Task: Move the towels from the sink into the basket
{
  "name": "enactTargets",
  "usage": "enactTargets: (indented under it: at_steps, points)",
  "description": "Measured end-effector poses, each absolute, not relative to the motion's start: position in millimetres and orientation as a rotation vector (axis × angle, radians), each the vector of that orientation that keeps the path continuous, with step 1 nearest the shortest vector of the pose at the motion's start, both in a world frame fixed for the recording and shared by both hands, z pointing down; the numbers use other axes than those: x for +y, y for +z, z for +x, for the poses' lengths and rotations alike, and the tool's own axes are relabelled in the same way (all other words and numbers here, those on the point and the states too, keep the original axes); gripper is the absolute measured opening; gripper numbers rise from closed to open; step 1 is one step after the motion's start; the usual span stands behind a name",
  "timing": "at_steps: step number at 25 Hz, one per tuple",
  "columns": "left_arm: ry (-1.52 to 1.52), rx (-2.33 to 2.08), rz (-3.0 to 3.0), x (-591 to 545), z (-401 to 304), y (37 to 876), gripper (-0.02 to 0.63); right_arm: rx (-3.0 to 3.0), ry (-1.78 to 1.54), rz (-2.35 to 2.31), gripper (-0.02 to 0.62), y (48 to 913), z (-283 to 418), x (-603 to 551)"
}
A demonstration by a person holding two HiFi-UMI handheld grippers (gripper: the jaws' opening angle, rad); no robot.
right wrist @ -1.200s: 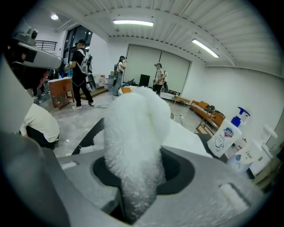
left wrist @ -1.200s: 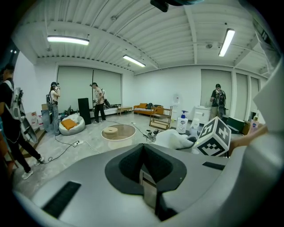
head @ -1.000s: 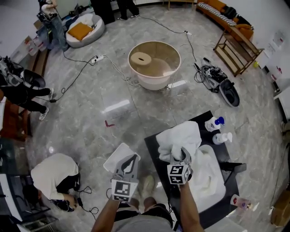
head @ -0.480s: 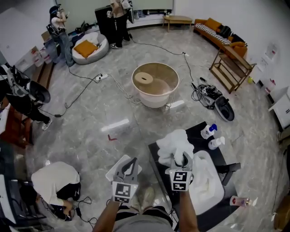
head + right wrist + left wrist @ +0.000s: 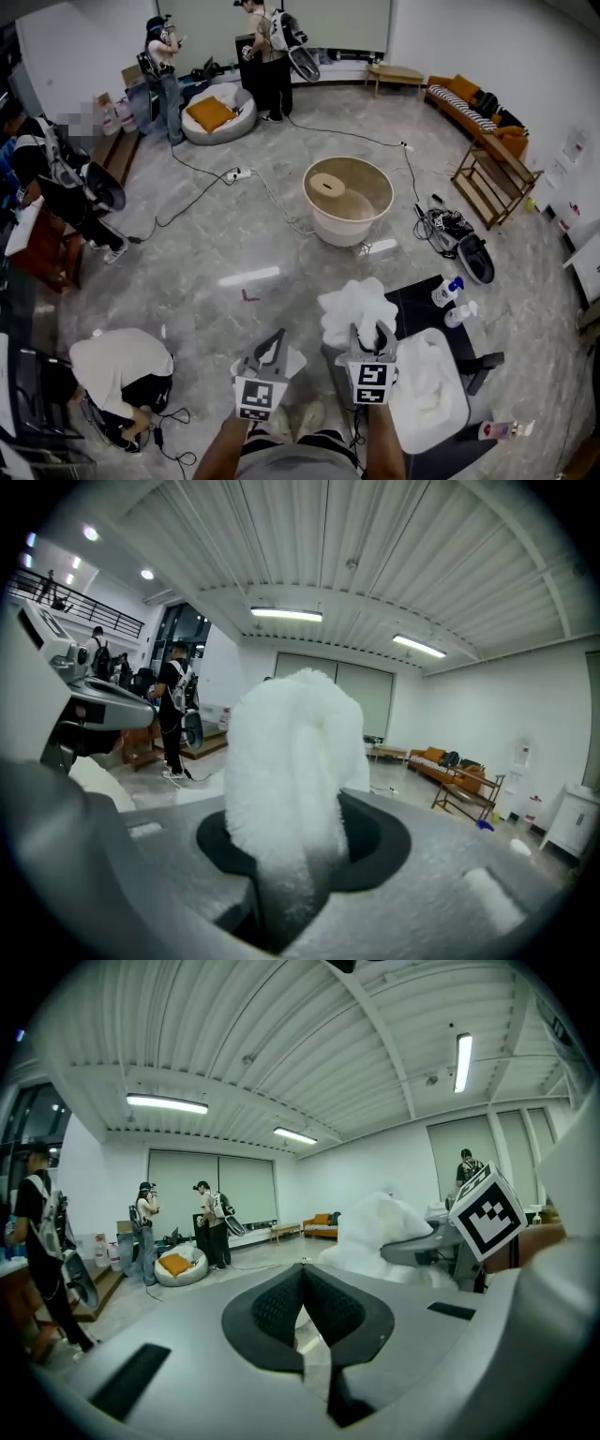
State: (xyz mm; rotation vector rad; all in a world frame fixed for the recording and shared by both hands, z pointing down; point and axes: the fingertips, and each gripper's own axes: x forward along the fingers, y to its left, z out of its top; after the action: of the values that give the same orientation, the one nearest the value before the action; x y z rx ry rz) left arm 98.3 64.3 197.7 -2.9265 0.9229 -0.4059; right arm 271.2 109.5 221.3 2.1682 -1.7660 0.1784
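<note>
A white fluffy towel [image 5: 354, 307] hangs bunched from my right gripper [image 5: 371, 334], which is shut on it; in the right gripper view the towel [image 5: 291, 761] fills the gap between the jaws. It is held up over the left edge of the black table [image 5: 412, 298], left of the white sink [image 5: 441, 405]. More white towel [image 5: 424, 361] lies in the sink. The round basket [image 5: 349, 199] stands on the floor farther ahead, an oval tan pad inside. My left gripper [image 5: 272, 345] hovers left of the table, shut with nothing in it; its jaw tips meet in the left gripper view [image 5: 302, 1283].
Two spray bottles [image 5: 448, 292] stand on the table's far right. Cables [image 5: 272, 197] run over the floor near the basket. A person crouches at lower left [image 5: 117, 364]; others stand at the back [image 5: 272, 56]. A wooden rack [image 5: 495, 176] and a machine [image 5: 459, 241] are at right.
My right gripper has carried the towel left, off the sink to the table's left edge. The head view has tipped up, so the basket shows lower in the picture.
</note>
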Motion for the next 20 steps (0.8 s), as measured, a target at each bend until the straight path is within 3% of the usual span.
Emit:
enactTargets:
  at_steps: [20]
  points:
    - [-0.484, 1.432, -2.767, 24, -72, 227, 0.009, -2.172, 0.130, 1.808, 0.155, 245, 86, 18]
